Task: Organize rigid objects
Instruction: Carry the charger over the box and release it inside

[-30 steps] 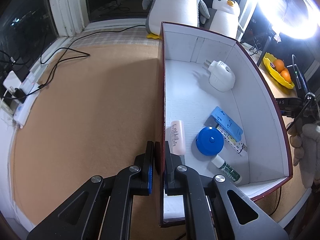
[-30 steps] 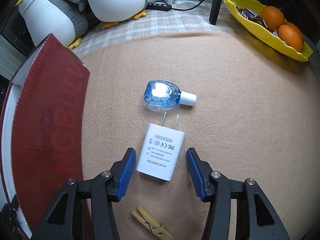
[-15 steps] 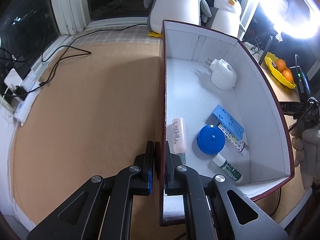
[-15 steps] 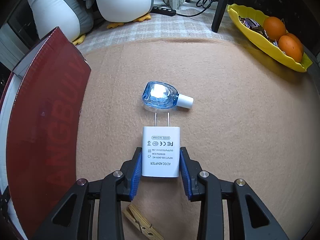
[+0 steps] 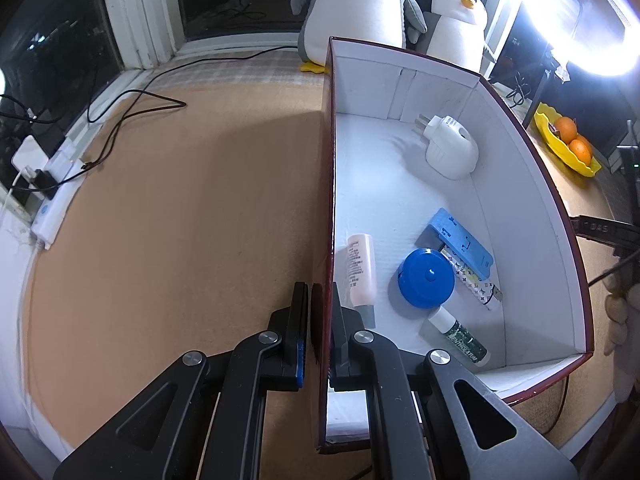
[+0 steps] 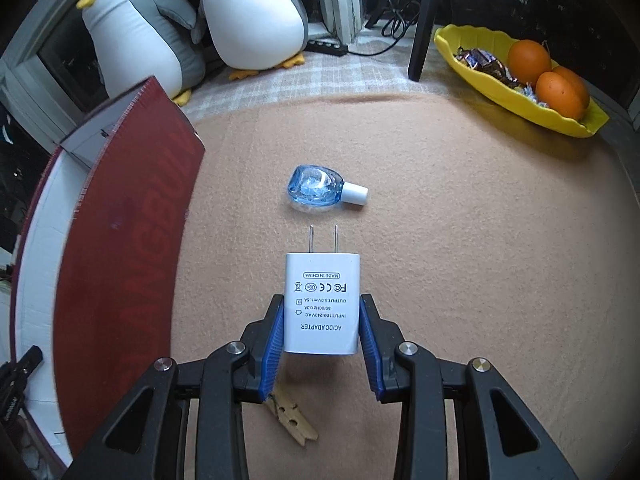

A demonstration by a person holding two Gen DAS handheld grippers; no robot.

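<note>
At lower centre of the right wrist view, the right gripper (image 6: pixel 322 330) has its jaws clenched on the white adapter (image 6: pixel 322 304). Left gripper (image 5: pixel 320 322) jaws clamp the box (image 5: pixel 520 168) wall at lower centre.

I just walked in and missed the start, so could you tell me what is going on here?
A person with a gripper in each hand is sorting small items into a red box. The left gripper is clamped on the box's wall, steadying it. The right gripper holds a white AC adapter between its blue pads. A blue bottle and a wooden clothespin lie on the tan cloth. Several items are already in the box.
</note>
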